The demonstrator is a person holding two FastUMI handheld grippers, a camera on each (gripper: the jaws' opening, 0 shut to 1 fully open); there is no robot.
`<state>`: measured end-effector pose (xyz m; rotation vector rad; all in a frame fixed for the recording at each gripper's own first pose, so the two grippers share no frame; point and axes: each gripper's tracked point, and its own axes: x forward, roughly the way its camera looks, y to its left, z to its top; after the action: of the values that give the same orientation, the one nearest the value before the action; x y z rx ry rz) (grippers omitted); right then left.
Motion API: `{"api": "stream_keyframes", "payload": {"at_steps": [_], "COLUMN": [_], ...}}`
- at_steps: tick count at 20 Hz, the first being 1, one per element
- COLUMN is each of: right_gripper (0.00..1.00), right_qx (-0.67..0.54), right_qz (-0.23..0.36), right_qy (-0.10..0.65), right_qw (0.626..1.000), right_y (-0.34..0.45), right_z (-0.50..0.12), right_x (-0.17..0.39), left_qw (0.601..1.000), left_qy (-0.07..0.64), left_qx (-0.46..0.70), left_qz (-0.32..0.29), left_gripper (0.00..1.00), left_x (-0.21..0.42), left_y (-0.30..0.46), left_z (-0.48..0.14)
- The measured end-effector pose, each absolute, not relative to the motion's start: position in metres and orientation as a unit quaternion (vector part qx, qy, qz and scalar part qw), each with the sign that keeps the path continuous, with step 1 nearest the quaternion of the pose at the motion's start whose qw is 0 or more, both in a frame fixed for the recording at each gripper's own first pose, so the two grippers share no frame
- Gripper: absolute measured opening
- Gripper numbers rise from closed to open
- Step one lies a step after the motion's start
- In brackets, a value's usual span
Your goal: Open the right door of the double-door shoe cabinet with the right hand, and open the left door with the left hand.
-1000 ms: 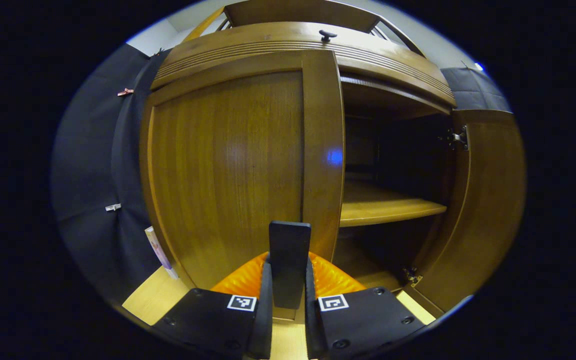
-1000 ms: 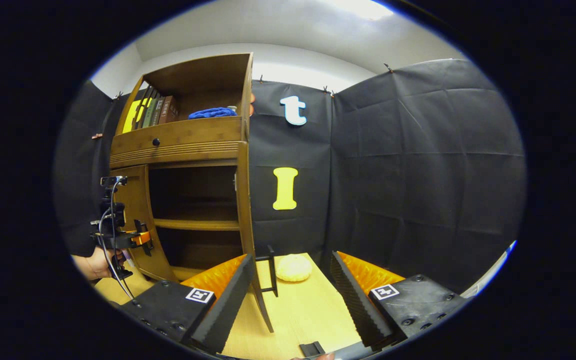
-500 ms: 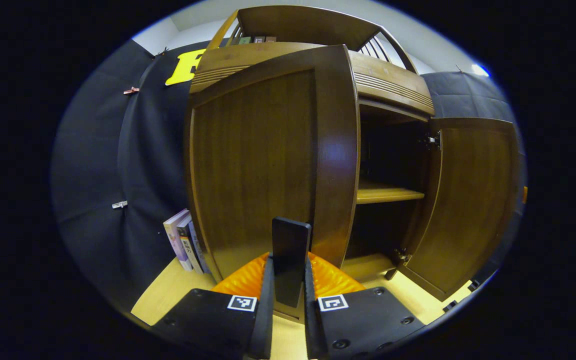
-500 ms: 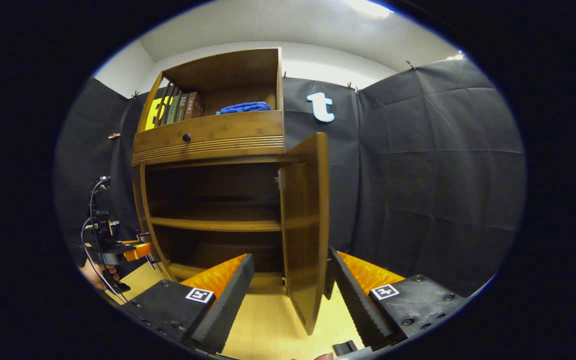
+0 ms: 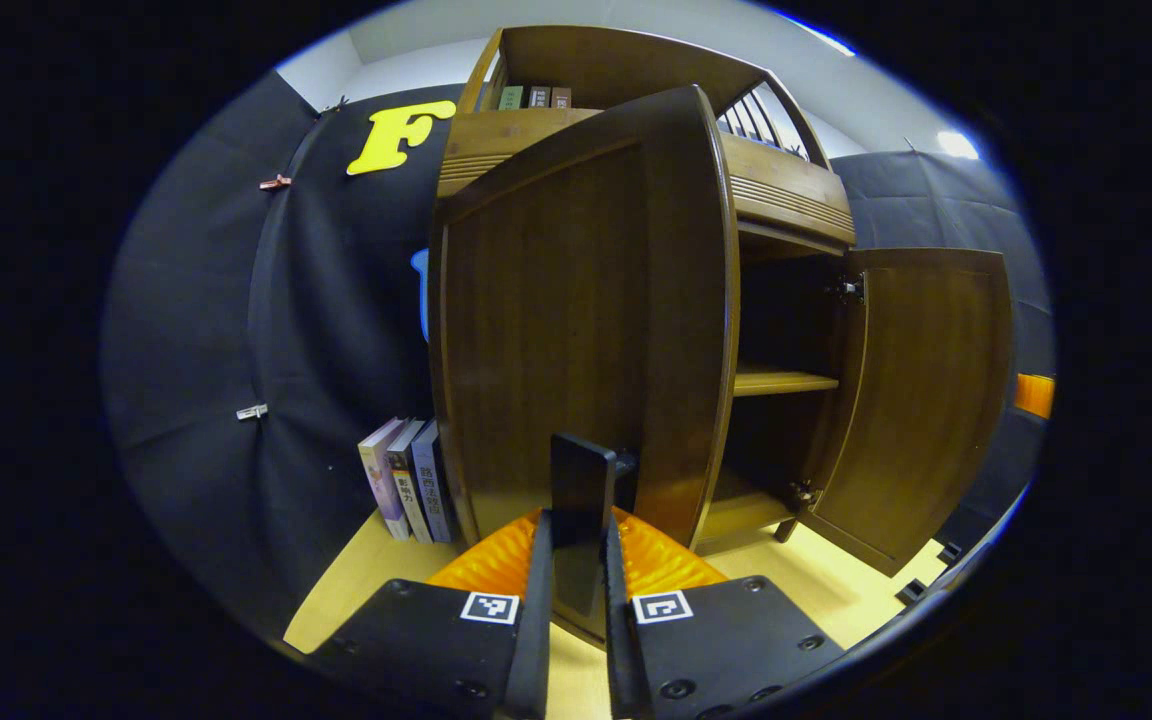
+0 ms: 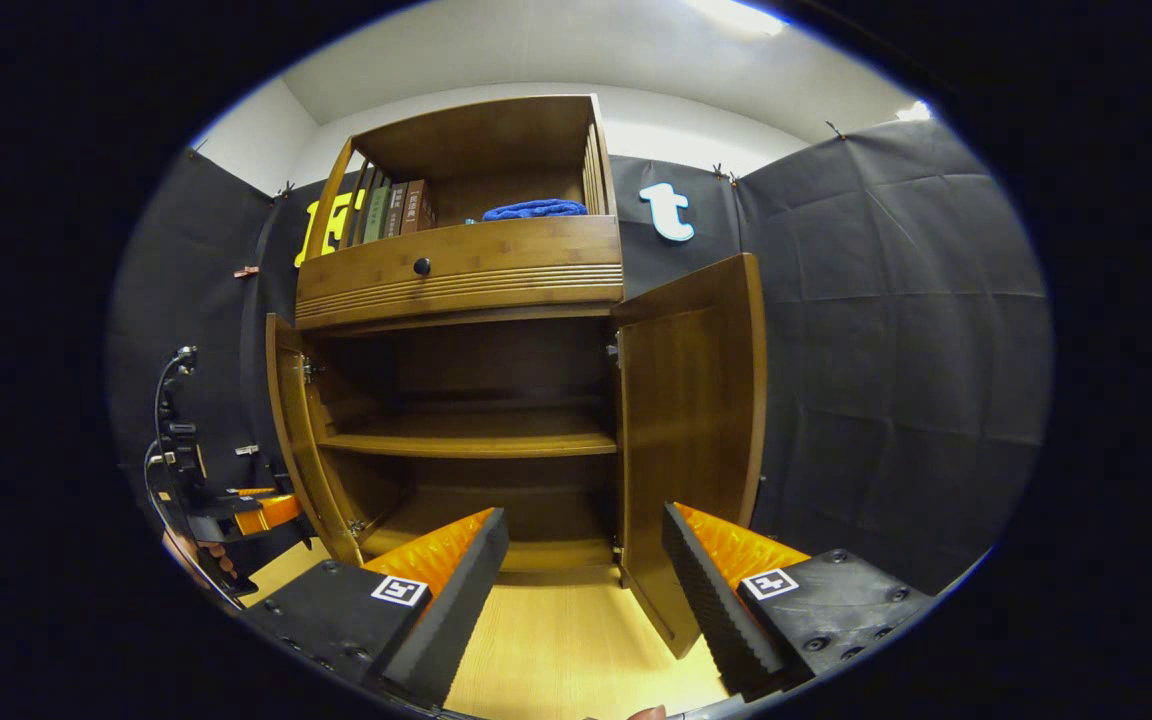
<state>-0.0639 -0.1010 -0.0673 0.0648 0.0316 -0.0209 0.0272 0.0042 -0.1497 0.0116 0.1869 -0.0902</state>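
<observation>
My left gripper (image 5: 576,560) pinches the left door handle (image 5: 583,490); right gripper (image 6: 586,570) spread, right door (image 6: 691,440) just ahead.

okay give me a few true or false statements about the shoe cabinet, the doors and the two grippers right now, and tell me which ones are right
1. The right door is swung open. True.
2. The left gripper is open and clear of the left door. False: it is shut on the left door's handle.
3. The right gripper is clamped on the right door. False: its fingers are spread, holding nothing.
4. A blue cloth lies in the cabinet's top compartment. True.
5. Shoes stand on the inner shelf. False: the shelf looks bare.
</observation>
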Motion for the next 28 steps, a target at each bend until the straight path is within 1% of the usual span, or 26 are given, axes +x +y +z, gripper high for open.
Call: {"api": "stream_keyframes", "payload": {"at_steps": [2,3,4,5,9,11,12,14,19,20,21,22,23,27,28], "right_gripper": [0.98,1.0,0.98,1.0,0.98,0.98,1.0,0.98,0.98,0.98,0.98,0.98,0.98,0.98,1.0], "right_qx": [0.03,0.029,0.028,0.028,0.029,0.026,0.025,0.024,0.021,0.023,0.027,0.03,0.034,0.045,0.047], "right_qz": [-0.006,-0.004,-0.003,-0.001,0.013,0.024,0.028,0.037,0.055,0.056,0.057,0.059,0.059,0.055,0.054], "right_qy": [0.021,0.02,0.021,0.022,0.02,0.022,0.022,0.022,0.017,0.017,0.016,0.016,0.018,0.016,0.015], "right_qw": [0.999,0.999,0.999,0.999,0.999,0.999,0.999,0.999,0.998,0.998,0.998,0.998,0.998,0.997,0.997], "right_y": [-0.091,-0.087,-0.087,-0.084,-0.065,-0.059,-0.052,-0.042,-0.032,-0.031,-0.032,-0.031,-0.03,-0.035,-0.036], "right_z": [-0.071,-0.072,-0.072,-0.072,-0.07,-0.073,-0.073,-0.071,-0.068,-0.068,-0.068,-0.069,-0.07,-0.069,-0.07], "right_x": [-0.063,-0.064,-0.064,-0.062,-0.057,-0.055,-0.054,-0.049,-0.045,-0.044,-0.044,-0.043,-0.044,-0.044,-0.043], "left_qw": [0.995,0.995,0.996,0.996,0.996,0.996,0.997,0.997,0.997,0.997,0.996,0.996,0.996,0.995,0.995], "left_qy": [0.093,0.092,0.09,0.087,0.085,0.083,0.082,0.075,0.073,0.075,0.079,0.082,0.084,0.085,0.086], "left_qx": [0.003,0.001,0.0,0.0,0.0,-0.004,-0.006,-0.006,0.017,0.021,0.021,0.016,0.012,0.018,0.019], "left_qz": [-0.037,-0.032,-0.026,-0.018,0.01,0.014,0.013,0.01,0.02,0.022,0.023,0.02,0.024,0.04,0.043], "left_gripper": [0.27,0.25,0.24,0.23,0.16,0.13,0.13,0.11,0.11,0.09,0.11,0.08,0.11,0.11,0.1], "left_x": [0.018,0.015,0.012,0.008,-0.004,-0.009,-0.01,-0.012,-0.017,-0.019,-0.02,-0.021,-0.023,-0.033,-0.037], "left_y": [0.016,0.023,0.031,0.039,0.072,0.084,0.089,0.1,0.135,0.139,0.143,0.143,0.143,0.141,0.141], "left_z": [-0.149,-0.149,-0.148,-0.147,-0.146,-0.145,-0.143,-0.139,-0.135,-0.135,-0.135,-0.135,-0.137,-0.138,-0.139]}}
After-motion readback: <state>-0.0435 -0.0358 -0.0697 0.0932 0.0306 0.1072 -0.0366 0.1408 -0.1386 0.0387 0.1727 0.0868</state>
